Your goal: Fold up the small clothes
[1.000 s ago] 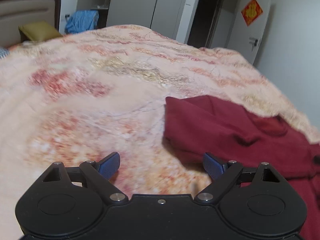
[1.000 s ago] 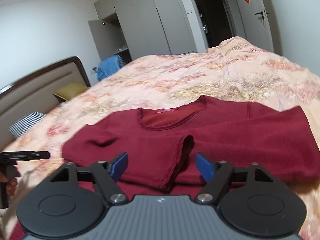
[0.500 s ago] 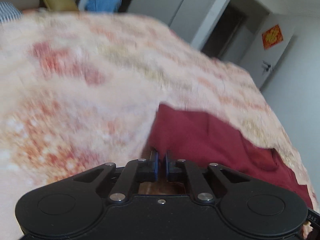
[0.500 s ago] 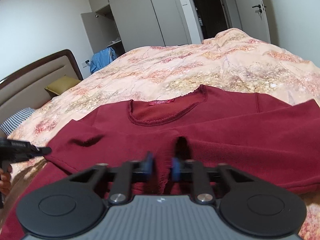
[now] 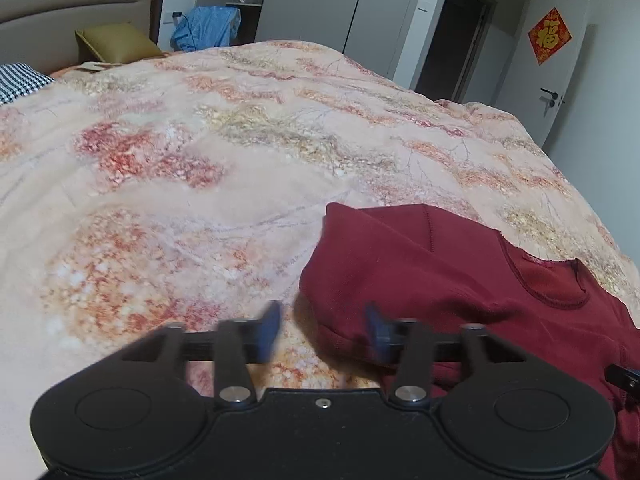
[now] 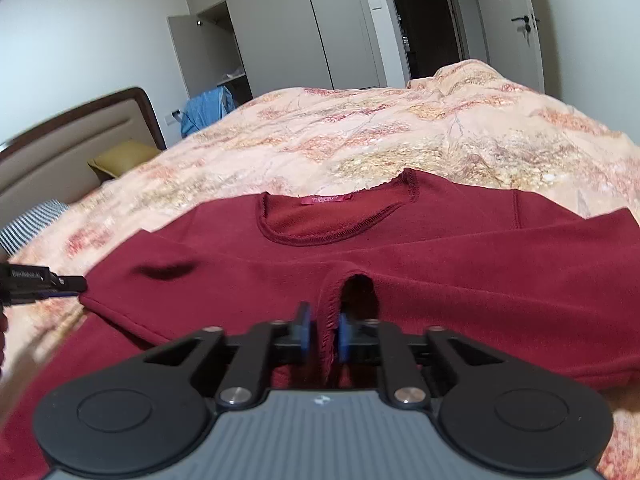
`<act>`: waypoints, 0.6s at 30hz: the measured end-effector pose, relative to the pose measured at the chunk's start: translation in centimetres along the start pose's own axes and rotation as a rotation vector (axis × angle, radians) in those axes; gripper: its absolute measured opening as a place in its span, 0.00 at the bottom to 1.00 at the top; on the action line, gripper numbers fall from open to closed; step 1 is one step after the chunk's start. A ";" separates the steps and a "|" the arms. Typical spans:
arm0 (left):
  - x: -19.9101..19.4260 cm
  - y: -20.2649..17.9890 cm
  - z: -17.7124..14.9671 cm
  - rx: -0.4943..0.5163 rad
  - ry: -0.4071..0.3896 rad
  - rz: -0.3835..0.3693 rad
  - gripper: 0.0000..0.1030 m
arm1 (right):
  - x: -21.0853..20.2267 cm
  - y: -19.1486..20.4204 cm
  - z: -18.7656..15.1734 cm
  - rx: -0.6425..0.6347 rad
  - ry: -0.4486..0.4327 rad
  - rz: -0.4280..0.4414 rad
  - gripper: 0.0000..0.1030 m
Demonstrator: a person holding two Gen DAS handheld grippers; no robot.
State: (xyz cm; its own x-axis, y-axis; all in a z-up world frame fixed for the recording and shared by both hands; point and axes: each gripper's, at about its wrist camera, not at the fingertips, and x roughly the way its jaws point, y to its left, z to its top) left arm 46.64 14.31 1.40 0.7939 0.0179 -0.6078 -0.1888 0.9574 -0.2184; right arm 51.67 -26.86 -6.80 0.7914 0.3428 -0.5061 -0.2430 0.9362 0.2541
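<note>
A dark red long-sleeved top [image 6: 440, 248] lies spread on the flowered bedspread [image 6: 400, 132], neckline [image 6: 320, 220] facing away. One sleeve is folded across the body. Its cuff [image 6: 329, 320] stands up as a ridge between the blue pads of my right gripper [image 6: 323, 331], whose jaws are opening with small gaps beside the cloth. In the left wrist view the top's folded left edge [image 5: 344, 332] lies between the fingers of my left gripper [image 5: 324, 330]. Its jaws are opening too, blurred, and the pads do not press the cloth. The left gripper's tip [image 6: 60, 282] shows at that edge.
At the bed's head stand a padded headboard [image 5: 60, 4], an olive pillow [image 5: 116, 42] and a striped pillow [image 5: 20, 80]. A blue cloth [image 5: 206, 26] hangs by the grey wardrobe [image 5: 312, 0]. Bare bedspread [image 5: 200, 200] stretches left of and beyond the top.
Both grippers were wide open a second ago, shut on the red cloth half a second ago, and have now parted again. The right gripper sank to the cuff; the left view tilted up.
</note>
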 end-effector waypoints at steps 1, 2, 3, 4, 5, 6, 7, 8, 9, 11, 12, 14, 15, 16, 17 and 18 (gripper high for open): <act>-0.6 -0.2 0.0 0.006 -0.011 0.005 0.61 | -0.4 -0.1 0.0 0.003 -0.003 0.006 0.43; -1.2 -0.4 0.0 0.016 -0.021 0.005 0.66 | -1.0 -0.1 -0.1 0.000 -0.010 0.006 0.51; -1.9 -0.6 0.1 0.026 -0.031 0.005 0.70 | -1.7 -0.1 -0.2 -0.009 -0.017 0.006 0.53; -2.7 -0.9 0.1 0.034 -0.043 0.008 0.78 | -2.4 0.0 -0.3 -0.021 -0.022 0.009 0.58; -3.7 -1.2 0.0 0.043 -0.060 0.012 0.82 | -3.2 0.1 -0.4 -0.035 -0.027 0.011 0.67; -4.6 -1.4 0.0 0.053 -0.079 0.013 0.84 | -4.0 0.2 -0.6 -0.047 -0.034 0.010 0.71; -5.6 -1.7 -0.1 0.065 -0.097 0.012 0.87 | -4.9 0.3 -0.8 -0.059 -0.040 0.010 0.78; -6.7 -1.9 -0.2 0.079 -0.112 0.012 0.91 | -5.8 0.4 -1.0 -0.072 -0.044 0.013 0.85; -7.7 -2.1 -0.5 0.092 -0.128 0.014 0.92 | -6.7 0.5 -1.3 -0.085 -0.048 0.019 0.87; -9.5 -2.4 -1.0 0.108 -0.142 0.017 0.94 | -8.6 0.9 -1.9 -0.114 -0.054 0.023 0.97; -10.2 -2.5 -1.2 0.115 -0.137 0.018 0.94 | -9.6 1.1 -2.3 -0.129 -0.058 0.023 0.99; -11.5 -2.5 -1.9 0.120 -0.128 0.025 0.95 | -11.3 1.6 -3.1 -0.155 -0.066 0.021 1.00; -12.1 -2.5 -2.3 0.119 -0.122 0.028 0.95 | -12.0 1.8 -3.4 -0.168 -0.067 0.021 1.00; -12.7 -2.4 -2.8 0.118 -0.117 0.028 0.97 | -12.8 2.0 -3.8 -0.180 -0.066 0.020 1.00; -13.3 -2.1 -3.6 0.116 -0.114 0.024 0.99 | -13.5 2.2 -4.2 -0.188 -0.066 0.016 1.00; -13.9 -2.1 -4.3 0.118 -0.108 0.016 0.99 | -14.2 2.3 -4.7 -0.190 -0.065 0.010 1.00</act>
State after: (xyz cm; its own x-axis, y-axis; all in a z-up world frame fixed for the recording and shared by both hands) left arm 33.53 10.87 7.03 0.8502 0.0581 -0.5233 -0.1375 0.9839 -0.1140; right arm 37.25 -29.18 -2.92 0.8217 0.3517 -0.4484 -0.3473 0.9329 0.0953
